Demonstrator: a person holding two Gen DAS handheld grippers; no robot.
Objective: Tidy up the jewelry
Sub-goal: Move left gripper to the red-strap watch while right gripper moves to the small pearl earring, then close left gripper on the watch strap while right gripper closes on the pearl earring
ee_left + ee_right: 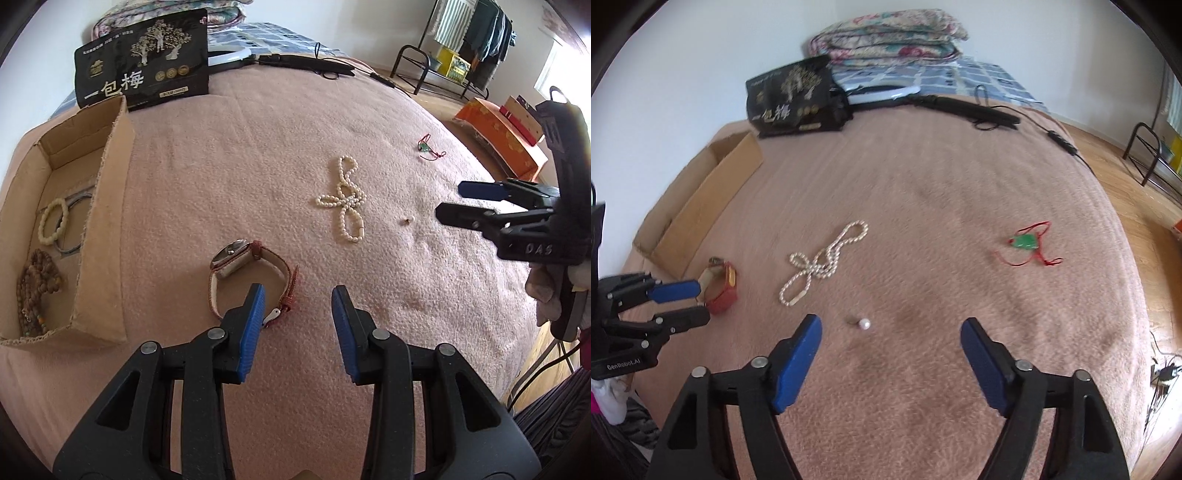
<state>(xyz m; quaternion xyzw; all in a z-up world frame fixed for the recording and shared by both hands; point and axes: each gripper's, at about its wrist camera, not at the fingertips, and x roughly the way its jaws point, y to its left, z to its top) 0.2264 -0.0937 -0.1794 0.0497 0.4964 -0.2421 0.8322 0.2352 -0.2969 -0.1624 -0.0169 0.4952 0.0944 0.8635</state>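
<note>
Left wrist view shows our left gripper (298, 295) spread open and empty, the red-strapped wristwatch (251, 273) lying just ahead and left on the pink blanket (221, 166), its strap running toward us. Our right gripper (891, 328), also open, sits nearer the small pearl earring (863, 324).

Soft daylight, fisheye-warped edges, dark corners

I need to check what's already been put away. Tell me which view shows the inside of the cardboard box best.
Left wrist view: the cardboard box opens toward it, showing a cream bead bracelet, a brown bead strand and a metal bangle. The right wrist view shows only the box's outer wall.
</note>
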